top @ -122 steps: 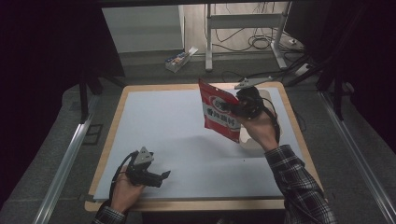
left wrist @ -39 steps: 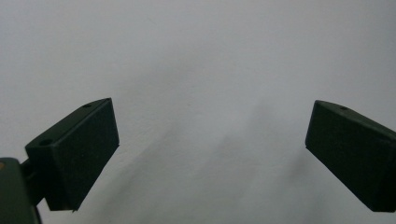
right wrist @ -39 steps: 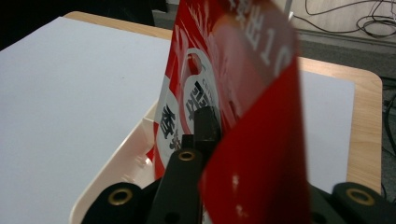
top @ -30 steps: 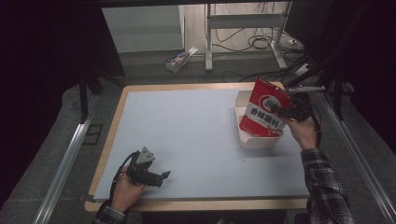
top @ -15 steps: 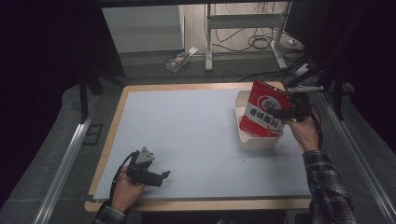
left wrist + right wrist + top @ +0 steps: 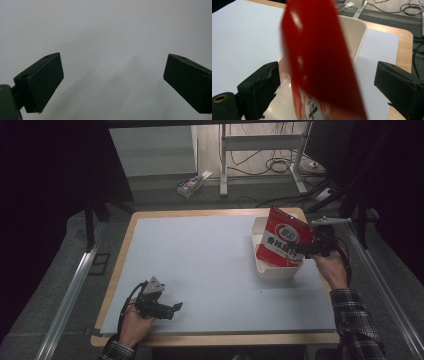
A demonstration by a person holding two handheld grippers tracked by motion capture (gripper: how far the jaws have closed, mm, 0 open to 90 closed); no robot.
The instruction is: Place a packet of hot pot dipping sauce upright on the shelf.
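A red snack bag (image 6: pixel 282 240) stands tilted in a cream tray (image 6: pixel 276 271) at the table's right side. My right gripper (image 6: pixel 303 249) is at the bag's right edge. In the right gripper view the red bag (image 6: pixel 322 62) rises blurred between the two jaws. They stand wide apart and clear of it, with the cream tray (image 6: pixel 358 32) behind. These jaws have just been opening, so the gripper (image 6: pixel 328 72) is open. My left gripper (image 6: pixel 173 308) rests near the front left of the grey mat, open (image 6: pixel 113 70), with only bare mat between its jaws.
The grey mat (image 6: pixel 200 255) lies on a wooden table top. Metal rails (image 6: pixel 70 295) run along both sides of the table. On the floor beyond the far edge are a power strip (image 6: pixel 191 184), desk legs and cables.
The right hand carried the red bag from over the mat to the right and set it in the tray. Its jaws have since spread off the bag. The left gripper has not moved.
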